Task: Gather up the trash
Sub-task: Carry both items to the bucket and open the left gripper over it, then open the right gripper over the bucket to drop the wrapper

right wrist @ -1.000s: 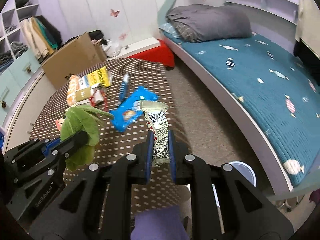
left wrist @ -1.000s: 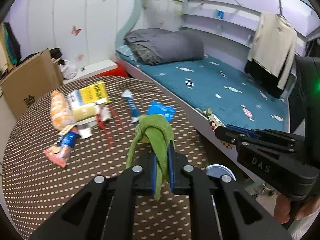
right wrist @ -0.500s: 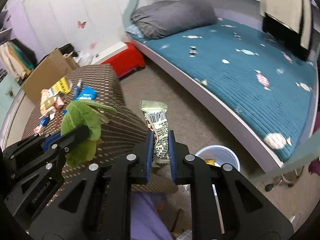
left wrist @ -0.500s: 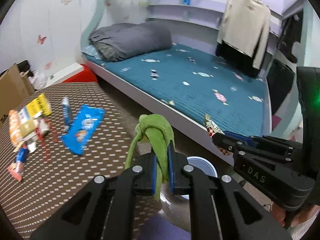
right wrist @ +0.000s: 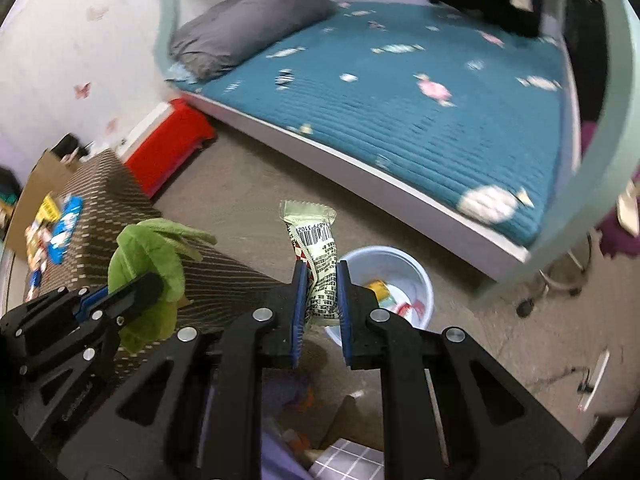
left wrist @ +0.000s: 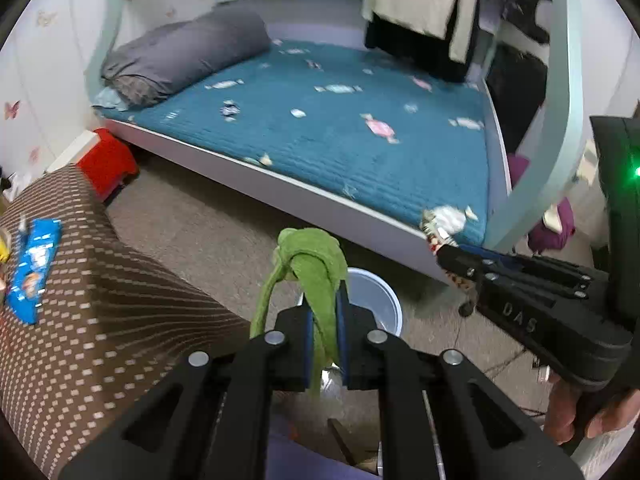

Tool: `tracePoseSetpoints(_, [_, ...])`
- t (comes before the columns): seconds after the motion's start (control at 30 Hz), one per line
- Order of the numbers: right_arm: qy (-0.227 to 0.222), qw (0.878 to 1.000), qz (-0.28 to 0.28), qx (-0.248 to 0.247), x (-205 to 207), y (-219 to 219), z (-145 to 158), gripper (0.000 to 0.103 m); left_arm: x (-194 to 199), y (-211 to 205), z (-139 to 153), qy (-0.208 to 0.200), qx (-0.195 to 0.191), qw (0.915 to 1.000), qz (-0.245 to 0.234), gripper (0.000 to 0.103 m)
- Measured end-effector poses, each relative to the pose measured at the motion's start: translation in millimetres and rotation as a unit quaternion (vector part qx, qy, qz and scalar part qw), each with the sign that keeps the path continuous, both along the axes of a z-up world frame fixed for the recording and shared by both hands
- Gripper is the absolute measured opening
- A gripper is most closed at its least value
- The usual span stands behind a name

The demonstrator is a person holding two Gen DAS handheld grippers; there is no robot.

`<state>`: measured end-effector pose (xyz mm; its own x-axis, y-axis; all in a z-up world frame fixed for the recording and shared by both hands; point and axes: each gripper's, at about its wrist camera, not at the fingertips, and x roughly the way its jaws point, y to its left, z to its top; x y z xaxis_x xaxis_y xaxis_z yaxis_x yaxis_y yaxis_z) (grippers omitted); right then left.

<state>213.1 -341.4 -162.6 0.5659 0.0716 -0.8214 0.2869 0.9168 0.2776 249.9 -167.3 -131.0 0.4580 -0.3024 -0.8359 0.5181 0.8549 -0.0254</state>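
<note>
Above a grey carpeted bedroom floor [right wrist: 248, 192], 1 pale blue plastic bin [right wrist: 420, 280] is seen beside 1 brown dotted bench [left wrist: 100, 300], while 1 green cloth [left wrist: 316, 264] is clenched in the left gripper [left wrist: 324, 312] jaws and 1 white barcoded wrapper [right wrist: 316, 252] in the right gripper [right wrist: 322, 292] jaws.

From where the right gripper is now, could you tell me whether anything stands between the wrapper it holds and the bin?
Nothing visible does. The right gripper holds the wrapper beside the open bin on the floor, with only air between. The table edge lies to the left, clear of that path.
</note>
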Motion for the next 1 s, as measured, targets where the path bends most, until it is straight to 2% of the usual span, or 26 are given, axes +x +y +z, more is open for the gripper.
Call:
tracePoseSetpoints(0.2, [0.025,0.998,-0.055,0.003,-12,-36,-25,0.015,7,-38,-23,0.023,0.023,0.9988,-0.036,0.010])
tracePoseSetpoints(0.33, [0.033,0.996,-0.085,0.015,-22,-55,-36,0.015,13,-62,-25,0.012,0.019,0.9985,-0.049,0.016])
tracePoseSetpoints(0.37, [0.033,0.995,-0.089,0.016,-23,-58,-37,0.015,14,-66,-24,0.007,0.016,0.9985,-0.051,0.025])
tracePoseSetpoints(0.4, [0.034,0.995,-0.093,0.016,-24,-61,-38,0.015,15,-69,-22,0.001,0.008,0.9984,-0.055,0.043])
tracePoseSetpoints(0.47, [0.036,0.995,-0.096,0.015,-26,-63,-39,0.015,17,-73,-20,-0.007,-0.006,0.9982,-0.060,0.068])
tracePoseSetpoints(0.67, [0.043,0.995,-0.085,0.014,-17,-57,-43,0.015,25,-63,-32,0.000,0.020,0.9985,-0.051,0.068])
tracePoseSetpoints(0.9, [0.052,0.998,-0.036,0.004,11,-25,-45,0.015,38,-22,-42,0.012,0.034,0.9994,-0.005,0.068])
tracePoseSetpoints(0.97, [0.050,0.998,-0.031,-0.006,19,-19,-42,0.018,40,-11,-41,0.013,0.033,0.9994,0.006,0.068])
tracePoseSetpoints(1.0, [0.050,0.998,-0.033,-0.013,22,-17,-40,0.034,41,-6,-41,0.013,0.033,0.9993,0.010,0.068])
